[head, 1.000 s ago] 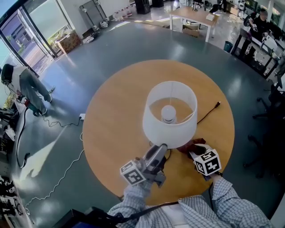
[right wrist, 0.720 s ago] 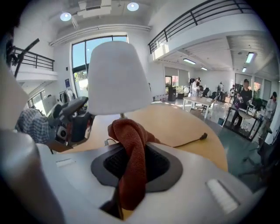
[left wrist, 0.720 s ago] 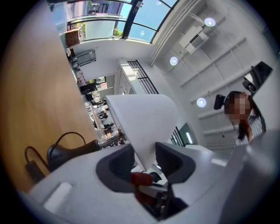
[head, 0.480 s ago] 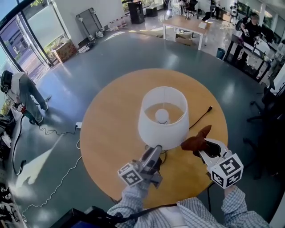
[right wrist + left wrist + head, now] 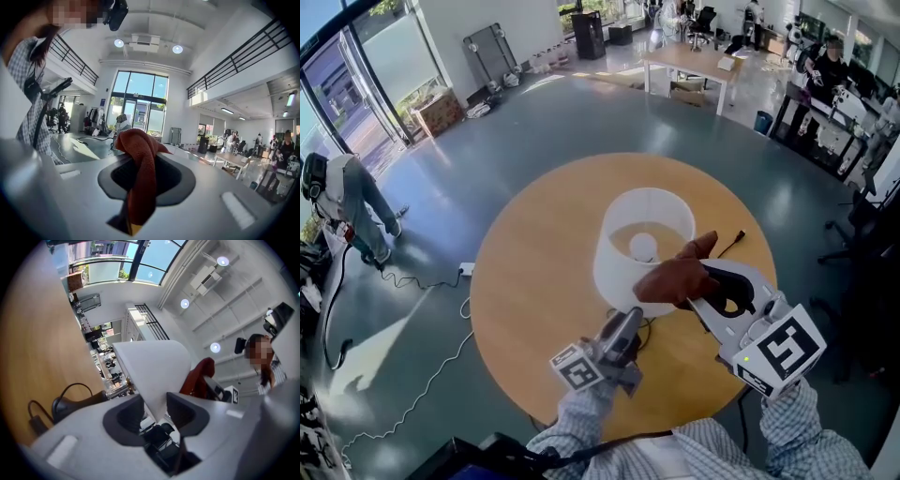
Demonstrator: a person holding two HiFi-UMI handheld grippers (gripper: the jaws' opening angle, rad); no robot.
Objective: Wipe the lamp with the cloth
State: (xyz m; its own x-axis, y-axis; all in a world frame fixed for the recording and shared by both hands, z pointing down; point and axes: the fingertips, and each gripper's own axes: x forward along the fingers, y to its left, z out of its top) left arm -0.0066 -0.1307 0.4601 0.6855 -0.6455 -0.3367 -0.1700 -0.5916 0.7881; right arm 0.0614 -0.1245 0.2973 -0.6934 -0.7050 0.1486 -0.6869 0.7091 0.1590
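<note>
A round wooden worktop [image 5: 525, 281] is standing on a grey hall floor [image 5: 441, 178]. The left gripper [image 5: 633, 317] is clamping the centred lamp [image 5: 628, 267] by its shade. The right gripper [image 5: 712, 291], pinching the cloth [image 5: 675, 279], has been rising from the worktop to shade height.

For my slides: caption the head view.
Left gripper grips the lampshade by its lower rim; right gripper holds a brown cloth beside it.

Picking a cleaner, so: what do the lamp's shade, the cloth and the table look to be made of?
Shade: white and matt, probably fabric or paper over a frame; no gloss shows. Cloth: rust-brown soft textile, perhaps terry; it folds and droops limply. Table: light wood or wood-look laminate, with an even, smooth satin top.
</note>
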